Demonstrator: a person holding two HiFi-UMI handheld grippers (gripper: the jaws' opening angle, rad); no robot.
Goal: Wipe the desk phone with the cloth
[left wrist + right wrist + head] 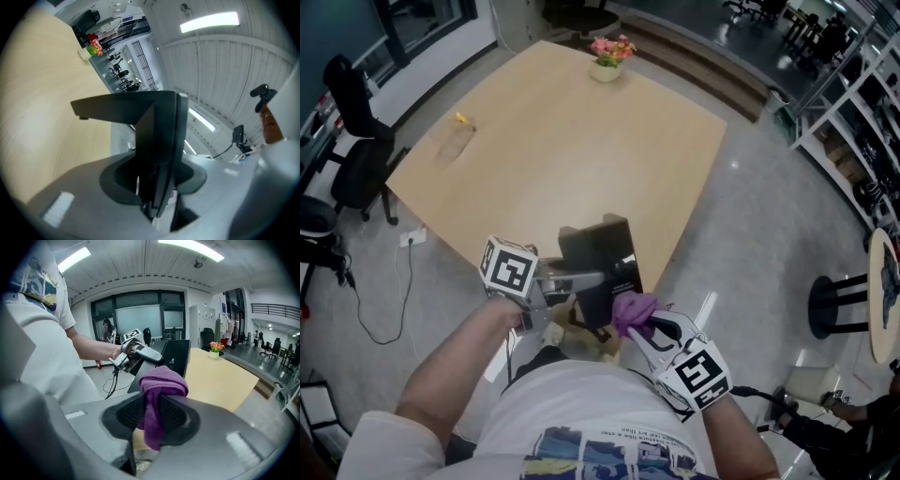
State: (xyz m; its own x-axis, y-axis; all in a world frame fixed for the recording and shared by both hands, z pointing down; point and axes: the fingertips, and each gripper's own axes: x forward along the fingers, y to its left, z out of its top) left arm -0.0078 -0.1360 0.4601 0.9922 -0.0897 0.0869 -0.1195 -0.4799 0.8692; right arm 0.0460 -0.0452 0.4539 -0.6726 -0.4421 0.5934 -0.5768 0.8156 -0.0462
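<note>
At the near corner of the pale wooden table point(562, 141), close in front of the person: the black, flat-faced desk phone with an angled stand point(602, 264) is tipped up off the tabletop rather than sitting square on it. The left gripper point(581, 279) is clamped on it. In the left gripper view the jaws pinch the phone's thin black edge between them.

The right gripper point(157, 416) is closed on a bunched purple terry cloth point(161, 389), with a wad sticking out above the jaws and a tail hanging below. In the head view the cloth sits at the phone's lower right edge. It is touching or just beside it; which one cannot be told.

Progress, as a judgement: pick-up of both items is done, and the phone is steadied and presented for wiping. The wiping itself looks to be at its start or in hand. No smear or clean patch shows on the black surface, so how much has been covered cannot be read. Left to do: passes over the remaining faces, then setting the phone back down flat.

A small pot of pink flowers point(609, 56) stands at the far edge, well apart.
</note>
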